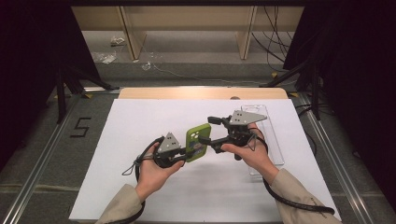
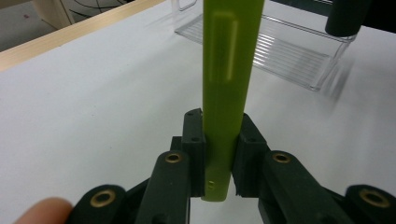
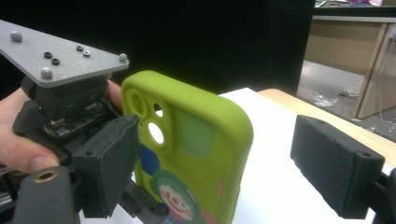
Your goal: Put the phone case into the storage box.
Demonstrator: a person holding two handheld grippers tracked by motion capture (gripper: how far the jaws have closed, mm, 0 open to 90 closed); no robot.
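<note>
The green phone case [image 1: 196, 142] stands on edge above the middle of the white desk [image 1: 140, 121], held in the air by the left gripper [image 1: 183, 156], whose pads are clamped on the case's lower end. In the left gripper view the case [image 2: 227, 84] rises edge-on between the two black jaws, pinched flat on both faces, which keeps it steady and upright so the other hand can work on it.

The right gripper [image 1: 211, 135] sits at about three o'clock from the case, its jaws spread wide and straddling the case's upper end. In the right gripper view one pad [image 3: 109, 161] lies just beside the camera cut-out, whether touching I cannot tell, while the other pad [image 3: 334, 163] stands well apart, so nothing is squeezed there. The clown picture on the case's [image 3: 187, 149] back faces this camera.

A clear plastic tray [image 1: 271, 140] lies on the desk at three o'clock, behind the right hand [image 1: 250, 154], likely a place for the case. The left hand [image 1: 152, 172] holds its gripper low, near six o'clock.
</note>
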